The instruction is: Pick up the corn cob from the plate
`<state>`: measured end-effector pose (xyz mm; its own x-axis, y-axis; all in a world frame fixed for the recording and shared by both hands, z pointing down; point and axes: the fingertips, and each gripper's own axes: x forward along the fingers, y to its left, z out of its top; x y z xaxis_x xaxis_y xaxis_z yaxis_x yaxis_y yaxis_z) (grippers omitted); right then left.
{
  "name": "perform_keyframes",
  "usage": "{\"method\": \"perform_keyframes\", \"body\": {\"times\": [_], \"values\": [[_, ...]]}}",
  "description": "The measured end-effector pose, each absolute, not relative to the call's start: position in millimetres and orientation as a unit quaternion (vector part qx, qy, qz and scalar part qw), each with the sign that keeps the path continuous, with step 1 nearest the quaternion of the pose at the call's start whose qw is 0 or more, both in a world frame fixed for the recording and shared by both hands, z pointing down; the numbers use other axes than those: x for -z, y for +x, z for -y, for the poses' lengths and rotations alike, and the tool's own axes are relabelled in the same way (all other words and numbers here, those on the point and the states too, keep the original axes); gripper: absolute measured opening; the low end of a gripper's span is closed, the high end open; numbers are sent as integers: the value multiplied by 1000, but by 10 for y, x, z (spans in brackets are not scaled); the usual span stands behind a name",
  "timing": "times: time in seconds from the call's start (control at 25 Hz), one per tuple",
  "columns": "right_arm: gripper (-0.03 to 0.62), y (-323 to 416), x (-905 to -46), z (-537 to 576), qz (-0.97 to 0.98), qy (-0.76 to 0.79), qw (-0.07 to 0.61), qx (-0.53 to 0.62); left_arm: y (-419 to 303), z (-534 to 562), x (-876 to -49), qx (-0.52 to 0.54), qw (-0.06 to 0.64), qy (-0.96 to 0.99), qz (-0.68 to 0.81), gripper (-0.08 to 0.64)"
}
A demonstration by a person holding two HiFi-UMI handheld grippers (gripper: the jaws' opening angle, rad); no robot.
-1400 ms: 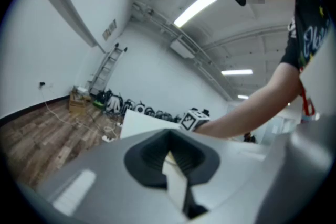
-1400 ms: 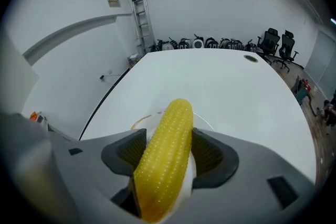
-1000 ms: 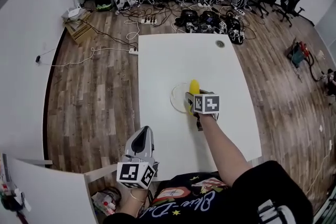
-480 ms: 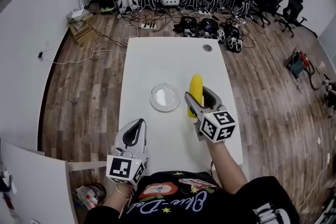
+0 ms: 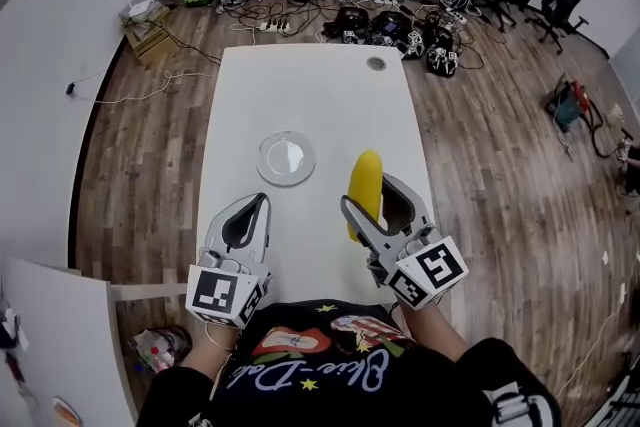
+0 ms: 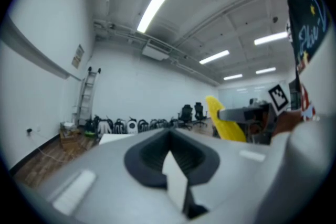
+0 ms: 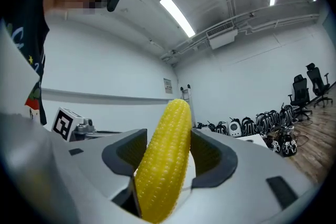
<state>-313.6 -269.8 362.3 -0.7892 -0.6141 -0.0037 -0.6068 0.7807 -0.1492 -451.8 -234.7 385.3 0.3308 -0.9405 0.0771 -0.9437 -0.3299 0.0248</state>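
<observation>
One cob, one grip: the right gripper [image 5: 372, 195] has its jaws clamped on the corn cob [image 5: 365, 183] near its lower end. The cob is off the plate [image 5: 263, 158], to the right of it and nearer us, held above the white table [image 5: 310, 95]. The plate is bare. The left gripper [image 5: 252, 205] has its jaws pressed together on nothing and hangs on the plate's near side, slightly left.

We judge the pick nearly done. To do it well, keep an even squeeze and the cob upright, since the rounded kernels could roll between the pads.

Writing: black square markers on each gripper cube [image 5: 430, 275], no letters. The script on the shirt [image 5: 310, 370] starts "Blue" — the rest is unreadable.
</observation>
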Motion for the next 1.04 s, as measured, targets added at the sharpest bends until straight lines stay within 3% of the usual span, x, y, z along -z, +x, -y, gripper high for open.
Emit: {"method": "perform_keyframes", "body": {"times": [1.04], "values": [[252,-3134,-3530,2764,-949,-306,33,67,-4590,2503,-3761,-24,27,808,588,-2]]}}
